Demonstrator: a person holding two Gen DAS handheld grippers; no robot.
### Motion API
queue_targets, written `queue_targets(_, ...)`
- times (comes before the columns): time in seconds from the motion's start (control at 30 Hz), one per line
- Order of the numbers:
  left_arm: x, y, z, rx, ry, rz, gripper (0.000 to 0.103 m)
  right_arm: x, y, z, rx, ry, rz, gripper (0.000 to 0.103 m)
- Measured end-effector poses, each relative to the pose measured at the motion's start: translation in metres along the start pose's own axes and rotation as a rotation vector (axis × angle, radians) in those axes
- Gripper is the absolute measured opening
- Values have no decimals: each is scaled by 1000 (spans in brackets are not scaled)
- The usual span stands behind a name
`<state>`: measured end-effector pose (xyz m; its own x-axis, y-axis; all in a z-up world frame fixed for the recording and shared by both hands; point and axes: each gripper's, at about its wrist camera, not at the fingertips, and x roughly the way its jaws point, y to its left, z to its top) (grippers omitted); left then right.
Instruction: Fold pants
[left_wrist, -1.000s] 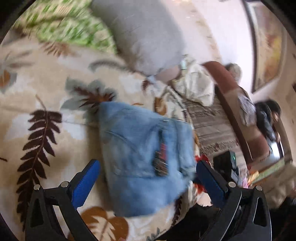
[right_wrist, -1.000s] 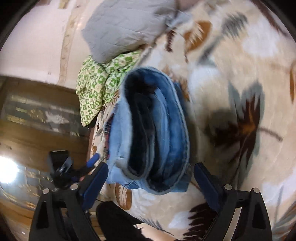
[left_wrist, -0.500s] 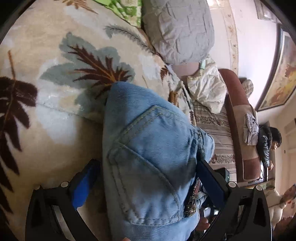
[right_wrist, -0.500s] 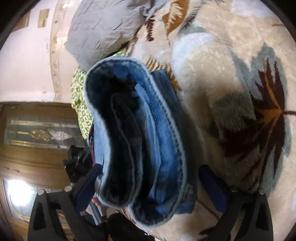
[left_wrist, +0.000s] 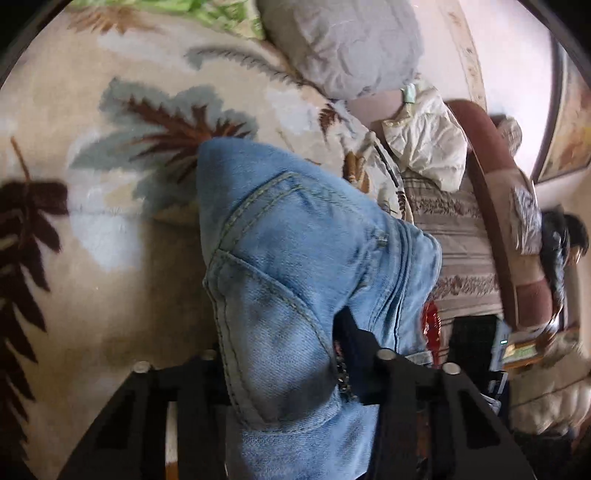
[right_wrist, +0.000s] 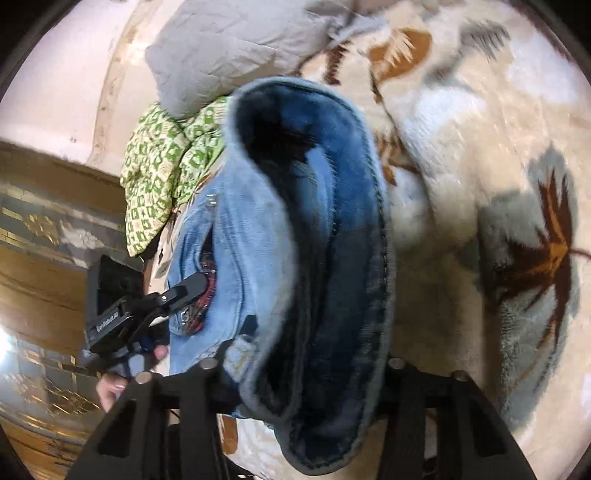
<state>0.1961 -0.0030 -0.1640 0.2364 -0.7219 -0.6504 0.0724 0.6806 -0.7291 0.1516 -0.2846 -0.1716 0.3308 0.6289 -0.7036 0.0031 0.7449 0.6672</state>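
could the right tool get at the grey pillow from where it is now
Probably not yet. The right tool is closing on the folded jeans, which fill its jaws and sit between it and the grey pillow.

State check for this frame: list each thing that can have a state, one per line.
jeans: folded into a thick bundle, lying on the leaf-print blanket, gripped at two ends.
left gripper: jaws closing, denim between them.
right gripper: jaws closing, the bundle's layered edge between them.
grey pillow: lying at the blanket's far edge, untouched.
green patterned cloth: crumpled beside the pillow.
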Motion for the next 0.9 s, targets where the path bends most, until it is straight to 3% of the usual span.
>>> queue_targets(0.23,-60,-21,16,88,-115,-19,38,-22,54,16,-121,-92,43,41)
queue_targets(0.37,-74,4,33,73,-111,16,39,1,76,24,-141,-110,66,41)
queue_targets(0.47,-58,39,33,32,-65,83,39,40,66,21,-116,-62,60,41)
queue_targets(0.53,-44,66,28,-7,-48,108,46,70,48,15,-73,-4,37,41)
queue_targets(0.63,-39,94,24,-87,-69,-3,48,70,35,10,-67,-17,82,41)
queue_targets(0.9,-36,96,21,-95,-79,-17,49,75,27,13,-45,6,125,43)
